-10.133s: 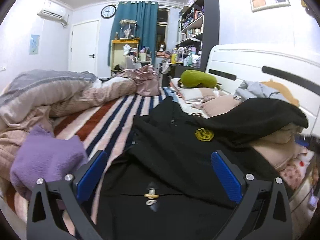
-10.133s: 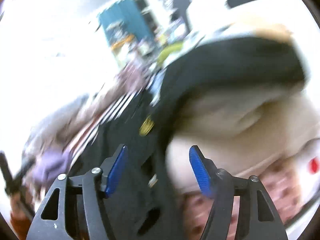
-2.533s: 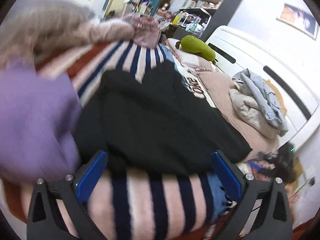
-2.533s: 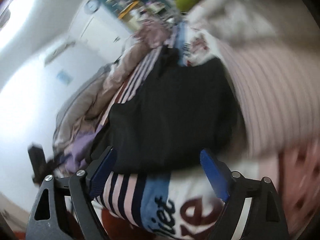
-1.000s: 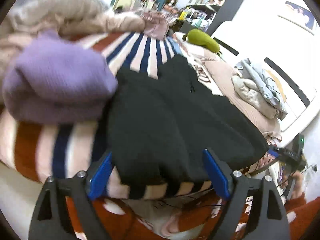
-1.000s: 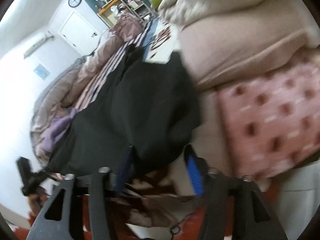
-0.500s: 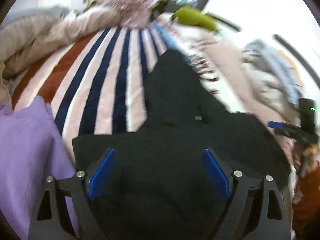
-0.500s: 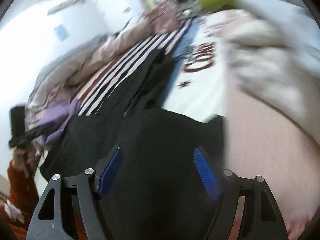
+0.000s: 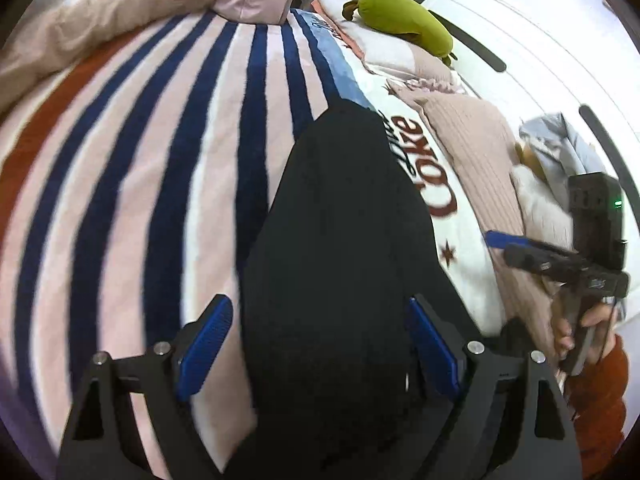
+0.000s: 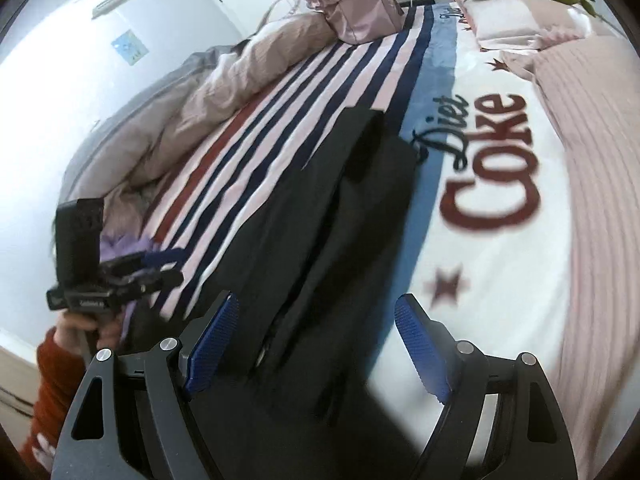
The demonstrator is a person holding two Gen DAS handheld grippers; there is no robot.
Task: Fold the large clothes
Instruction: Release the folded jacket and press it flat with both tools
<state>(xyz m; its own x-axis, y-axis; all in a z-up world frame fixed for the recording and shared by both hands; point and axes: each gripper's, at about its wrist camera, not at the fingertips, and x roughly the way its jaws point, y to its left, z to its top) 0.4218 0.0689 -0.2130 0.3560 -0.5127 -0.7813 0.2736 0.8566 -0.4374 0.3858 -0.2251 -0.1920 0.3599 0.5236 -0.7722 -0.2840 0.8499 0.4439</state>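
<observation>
Both my jaws stood apart with nothing clamped: left gripper (image 9: pixel 316 344) and right gripper (image 10: pixel 316 346) each hung over the near end of the black garment (image 9: pixel 340 240), pads clear of the cloth. The garment lay in a long narrow strip on the bed (image 9: pixel 140 160), running away from me between the striped part of the blanket and the Diet Coke print (image 10: pixel 492 168). Risks as I judged them: the strip was several layers thick, so a shallow pinch could catch only the top layer and peel the fold open when lifted. The right-wrist view showed a seam or gap running down the strip (image 10: pixel 320 216), so one half could slide off the other if my two grippers didn't lift together. The near end hung close to the bed edge and could slip off. The purple knit (image 10: pixel 120 246) sat close to the left gripper's side and could get snagged. Against a second ago: the garment had been a wide, bunched slab spilling at the bed edge, with the right jaws narrower and around its corner; now it was longer and slimmer, those jaws had let go and widened, and both views looked further up the bed. Ten seconds ago it was still spread open, yellow badge showing.
</observation>
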